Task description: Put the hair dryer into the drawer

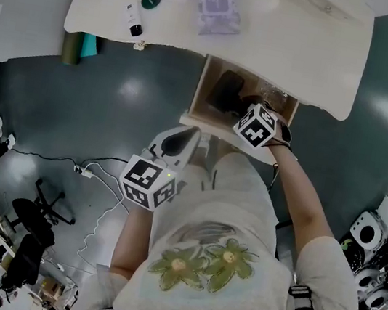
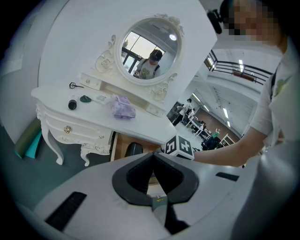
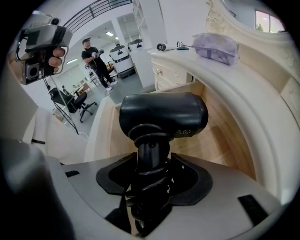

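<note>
Right claw (image 3: 151, 160) gripping one hair dryer (image 3: 164, 115), one drawer (image 3: 214, 143), left claw (image 2: 153, 157) closed

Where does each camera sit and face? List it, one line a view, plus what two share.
Head view: on the person's head, looking down at the drawer; shows torso, left hand-held gripper, right hand-held gripper.
Left gripper view: on the left one, facing the dressing table; shows right arm.
Right gripper view: on the right one, facing the drawer, clamping the hair dryer; shows left hand.
Shared: hair dryer, head and right gripper views.
</note>
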A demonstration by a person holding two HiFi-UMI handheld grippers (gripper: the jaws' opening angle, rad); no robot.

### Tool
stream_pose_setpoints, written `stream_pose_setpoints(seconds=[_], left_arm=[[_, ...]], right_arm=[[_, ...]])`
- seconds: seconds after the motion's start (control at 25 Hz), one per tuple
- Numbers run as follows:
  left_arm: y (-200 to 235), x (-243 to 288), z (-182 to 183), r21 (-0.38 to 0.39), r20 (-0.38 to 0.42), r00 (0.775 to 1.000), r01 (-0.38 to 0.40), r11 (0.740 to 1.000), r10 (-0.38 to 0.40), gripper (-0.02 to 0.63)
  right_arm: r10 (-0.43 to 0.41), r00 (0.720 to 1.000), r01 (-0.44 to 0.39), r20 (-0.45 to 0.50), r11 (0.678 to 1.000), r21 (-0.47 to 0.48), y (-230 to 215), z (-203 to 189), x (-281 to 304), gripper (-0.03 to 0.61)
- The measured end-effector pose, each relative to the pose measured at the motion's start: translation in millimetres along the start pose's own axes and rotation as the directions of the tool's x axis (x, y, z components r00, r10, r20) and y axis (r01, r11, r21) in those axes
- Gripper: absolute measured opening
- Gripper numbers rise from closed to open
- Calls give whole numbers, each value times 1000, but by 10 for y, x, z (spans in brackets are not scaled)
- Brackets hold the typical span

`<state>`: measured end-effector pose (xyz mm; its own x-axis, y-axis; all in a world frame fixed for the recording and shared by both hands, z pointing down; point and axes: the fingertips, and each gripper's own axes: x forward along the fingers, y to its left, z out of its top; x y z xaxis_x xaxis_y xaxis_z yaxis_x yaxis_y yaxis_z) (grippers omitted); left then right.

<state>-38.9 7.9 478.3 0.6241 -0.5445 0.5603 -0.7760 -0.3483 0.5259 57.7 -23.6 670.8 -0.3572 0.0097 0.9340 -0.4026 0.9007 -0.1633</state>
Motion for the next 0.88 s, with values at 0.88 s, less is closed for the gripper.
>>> stream_pose_setpoints(seconds=[0.88], left_arm=[[46,8,-86,-13,-22,1000,-6,1000,6,10]], right_arm=[[-13,1000,13,-27,1000,14,-105,-117,199,218]])
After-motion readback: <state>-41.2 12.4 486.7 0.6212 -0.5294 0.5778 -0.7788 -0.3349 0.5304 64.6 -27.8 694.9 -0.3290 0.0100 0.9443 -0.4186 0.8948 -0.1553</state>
